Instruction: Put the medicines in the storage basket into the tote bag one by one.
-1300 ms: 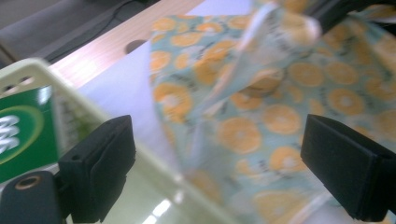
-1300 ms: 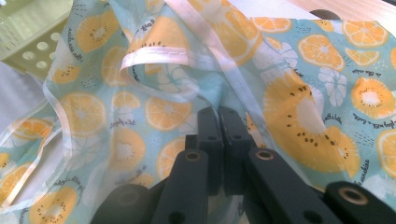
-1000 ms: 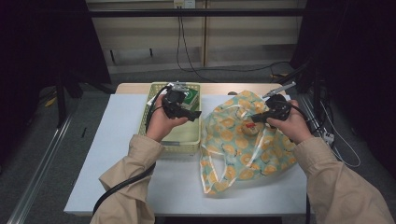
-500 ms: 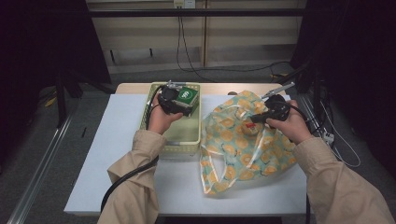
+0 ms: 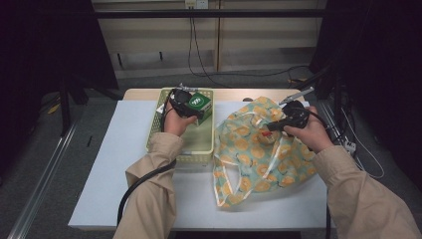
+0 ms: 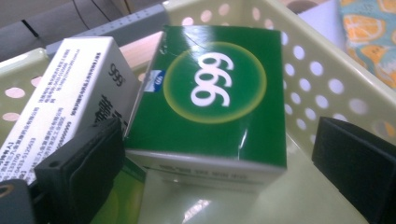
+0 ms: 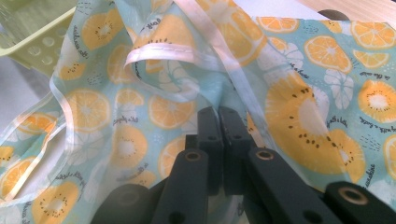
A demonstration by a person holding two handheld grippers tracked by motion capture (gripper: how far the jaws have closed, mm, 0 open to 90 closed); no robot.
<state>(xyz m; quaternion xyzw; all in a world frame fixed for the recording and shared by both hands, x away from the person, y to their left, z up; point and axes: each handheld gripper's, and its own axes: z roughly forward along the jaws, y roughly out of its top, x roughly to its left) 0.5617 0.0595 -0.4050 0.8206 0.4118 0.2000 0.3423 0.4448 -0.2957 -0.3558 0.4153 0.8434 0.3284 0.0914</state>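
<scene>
The left gripper [image 5: 191,107] was held over the far end of the pale green basket [image 5: 206,149], its jaws spread wide on either side of the green box [image 6: 210,93] without touching it, so nothing was yet grasped. The green box was seen lying tilted inside the basket, propped against a white box [image 6: 65,93] just beside it and close to the perforated wall. The right gripper [image 5: 278,124] was clamped shut on a fold of the fruit-printed bag [image 5: 259,154], which was spread on the white table [image 5: 109,164] just beside the basket, one white ribbon handle [image 7: 163,51] looped loosely near the pinch. Several failures could be judged likely. If the jaws were closed while one pad rested against the white box, both cartons might be caught or the green one twisted out of line. Because the carton was glossy and tilted, a grip taken on its corners could be expected to slip. The thin card might be crushed by too hard a squeeze. Whether the bag mouth was held open could not be told; if only a single layer was pinched, the box might be pushed against closed fabric.
</scene>
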